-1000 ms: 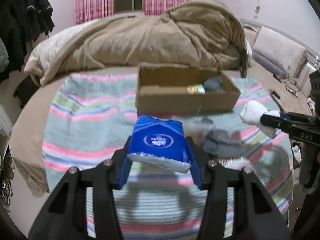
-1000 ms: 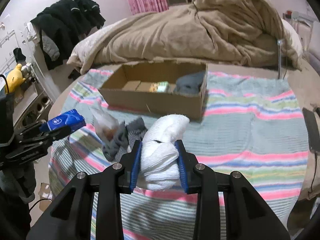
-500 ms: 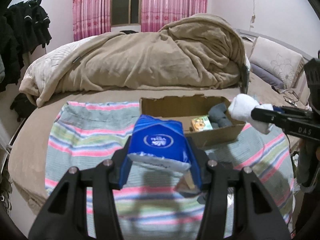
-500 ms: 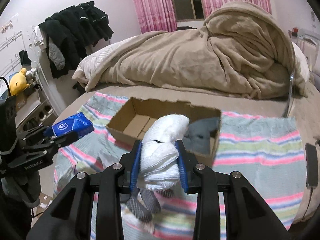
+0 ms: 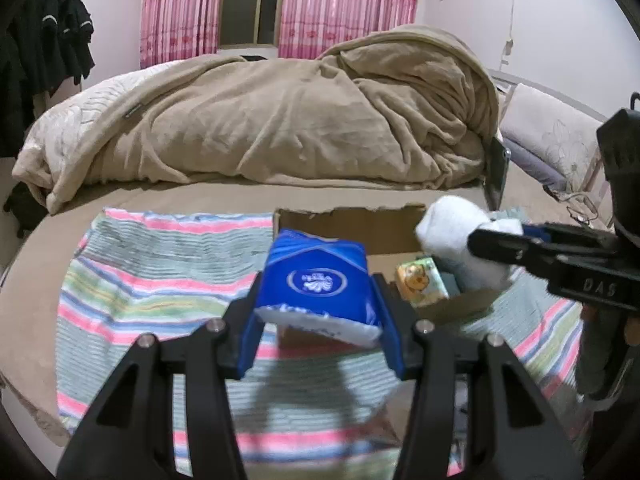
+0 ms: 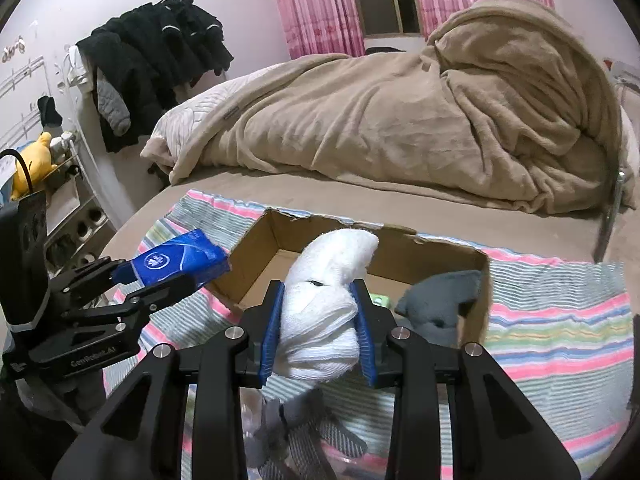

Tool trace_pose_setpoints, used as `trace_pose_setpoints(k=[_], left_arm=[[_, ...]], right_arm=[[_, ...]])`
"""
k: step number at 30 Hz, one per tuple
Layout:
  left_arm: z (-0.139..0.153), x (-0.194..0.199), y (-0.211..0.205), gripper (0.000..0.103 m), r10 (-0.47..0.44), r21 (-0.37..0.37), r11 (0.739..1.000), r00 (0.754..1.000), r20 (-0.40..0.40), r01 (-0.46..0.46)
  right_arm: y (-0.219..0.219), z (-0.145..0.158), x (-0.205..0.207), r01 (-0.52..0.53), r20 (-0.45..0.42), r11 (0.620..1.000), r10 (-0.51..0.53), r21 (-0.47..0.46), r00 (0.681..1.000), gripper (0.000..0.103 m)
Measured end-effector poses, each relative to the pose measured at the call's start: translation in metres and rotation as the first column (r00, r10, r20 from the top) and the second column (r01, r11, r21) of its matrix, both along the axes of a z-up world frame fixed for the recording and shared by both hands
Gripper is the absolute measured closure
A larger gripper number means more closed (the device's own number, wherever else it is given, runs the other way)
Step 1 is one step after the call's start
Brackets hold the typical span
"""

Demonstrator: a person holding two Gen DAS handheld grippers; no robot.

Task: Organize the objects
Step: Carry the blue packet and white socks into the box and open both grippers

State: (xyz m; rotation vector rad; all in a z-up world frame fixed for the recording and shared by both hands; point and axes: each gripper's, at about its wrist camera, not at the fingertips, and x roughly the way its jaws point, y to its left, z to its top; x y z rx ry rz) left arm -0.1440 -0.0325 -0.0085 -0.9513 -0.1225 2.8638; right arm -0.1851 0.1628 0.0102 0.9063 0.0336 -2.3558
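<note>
Both grippers have come closer to the cardboard box (image 6: 360, 256) than half a second ago, each with its load.

On the bed, a tan blanket (image 5: 280, 120) is heaped behind the striped cloth (image 5: 160, 264) that bears the box, which holds a grey sock (image 6: 440, 300) and a small green packet (image 5: 420, 280). The left gripper (image 5: 320, 320) pinches a blue tissue pack (image 5: 316, 280) just before the box's near wall, hiding part of it. The right gripper (image 6: 318, 328) squeezes a white sock (image 6: 324, 320) over the box's near edge; more grey socks (image 6: 296, 420) lie below it.

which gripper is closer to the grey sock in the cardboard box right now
Right. The right gripper, holding the white sock, hovers beside the grey sock. The left gripper, holding the blue tissue pack, is outside the box's far end.
</note>
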Motion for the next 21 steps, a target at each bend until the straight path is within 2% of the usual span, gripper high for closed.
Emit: trace_pose_setpoints(k=[3,11,17,19,21], left_arm=[[-0.006,-0.015,-0.004,0.052,-0.009,0.032,0.999,1.0,0.008,0.008],[-0.025,-0.05,-0.004,0.052,-0.034,0.055,0.998,0.999,0.037,0.032],[-0.035,-0.071,-0.009,0.051,-0.016,0.059,0.998,0.998,0.053,0.013],[-0.039,-0.077,-0.012,0.048,-0.013,0.072,0.997,0.997,0.072,0.008],[-0.047,-0.086,-0.012,0.045,-0.013,0.07,0.998,0.992,0.125,0.005]], right_arm=[[-0.008,-0.005,-0.011,-0.007,0.008,1.0,0.007,0.001,1.0,0.068],[-0.024,-0.021,-0.036,-0.017,0.032,1.0,0.017,-0.002,0.999,0.068],[-0.031,-0.033,-0.05,-0.024,0.058,1.0,0.024,-0.003,0.998,0.068],[-0.029,-0.041,-0.054,-0.026,0.086,0.999,0.028,-0.031,0.996,0.068],[-0.029,-0.049,-0.06,-0.021,0.116,0.999,0.026,-0.043,0.993,0.068]])
